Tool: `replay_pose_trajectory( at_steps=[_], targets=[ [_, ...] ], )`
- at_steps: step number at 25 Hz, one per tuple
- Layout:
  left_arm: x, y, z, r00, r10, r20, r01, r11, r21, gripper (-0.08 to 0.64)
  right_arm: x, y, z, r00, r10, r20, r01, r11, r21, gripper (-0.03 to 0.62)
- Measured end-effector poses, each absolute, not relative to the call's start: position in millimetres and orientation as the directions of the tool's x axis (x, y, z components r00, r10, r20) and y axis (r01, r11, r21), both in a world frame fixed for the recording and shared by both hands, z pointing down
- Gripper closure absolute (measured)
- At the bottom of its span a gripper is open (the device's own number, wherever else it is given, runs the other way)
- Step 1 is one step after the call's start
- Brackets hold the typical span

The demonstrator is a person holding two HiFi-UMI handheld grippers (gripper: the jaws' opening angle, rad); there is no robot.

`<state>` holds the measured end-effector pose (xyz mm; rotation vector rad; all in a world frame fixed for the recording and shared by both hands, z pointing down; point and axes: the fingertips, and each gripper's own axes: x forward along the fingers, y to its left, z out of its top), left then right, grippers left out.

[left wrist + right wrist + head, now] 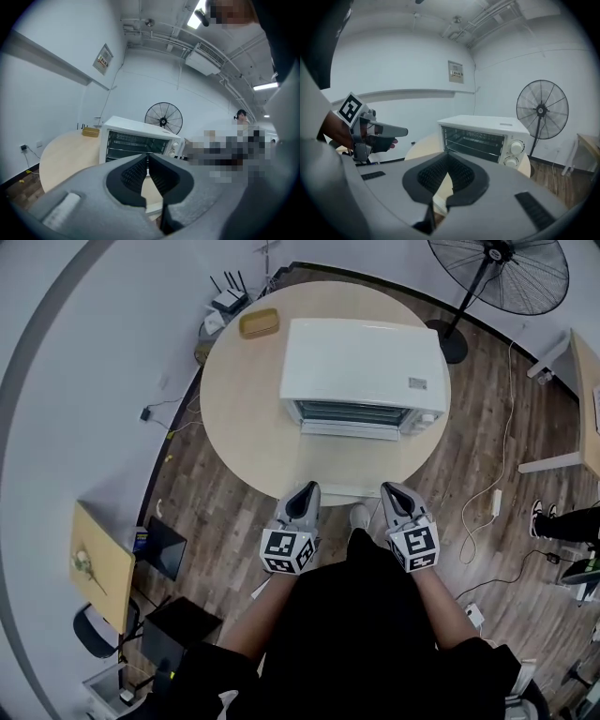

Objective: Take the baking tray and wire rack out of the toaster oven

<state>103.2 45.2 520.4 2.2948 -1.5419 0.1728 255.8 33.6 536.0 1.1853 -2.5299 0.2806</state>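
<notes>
Left gripper (307, 489): we read the jaws as closed, ribbed black pads meeting at the tips with nothing between them. It is held in the air over the near edge of the round table (242, 423), pointing at the oven and touching nothing. Right gripper (393, 490): jaws likewise together and empty, held level with the left one and just beside it, with a gap between the two. It also points at the oven and is clear of the table top. Each is carried in one of the person's hands, marker cube toward the body. On the table, from the left: a small yellow-brown tin (259, 322) near the far-left rim, well apart from both grippers. The white toaster oven (361, 371) stands right of the table's centre, with its front toward the person and its two knobs at the front's right end. Through the front we see the dark cavity with the thin bars of the wire rack (474, 142) running across it, inside the oven. We cannot make out the baking tray from these views, nor whether the door is open or shut. A standing fan (502, 273) is on the floor beyond the table to the right.
</notes>
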Motion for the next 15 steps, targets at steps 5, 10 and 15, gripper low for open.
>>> replay_pose_trajectory(
  at_steps=[5,10,15],
  targets=[
    [101.8,12.7,542.2,0.357,-0.856,0.375,-0.928,-0.28,0.244,0.535,260.9,-2.1,547.2,-0.602,-0.687,0.406,-0.773,0.629,-0.082,0.594],
    [104.4,-15.0,562.2,0.346,-0.845,0.409,-0.929,-0.248,0.273,0.535,277.6,-31.7,567.8,-0.619,-0.684,0.385,-0.783,0.575,-0.238,0.594],
    [107.3,-34.8,585.6,0.341,-0.836,0.429,-0.919,-0.2,0.341,0.535,277.3,-58.2,593.5,-0.659,-0.649,0.381,-0.752,0.55,-0.365,0.594]
  ],
)
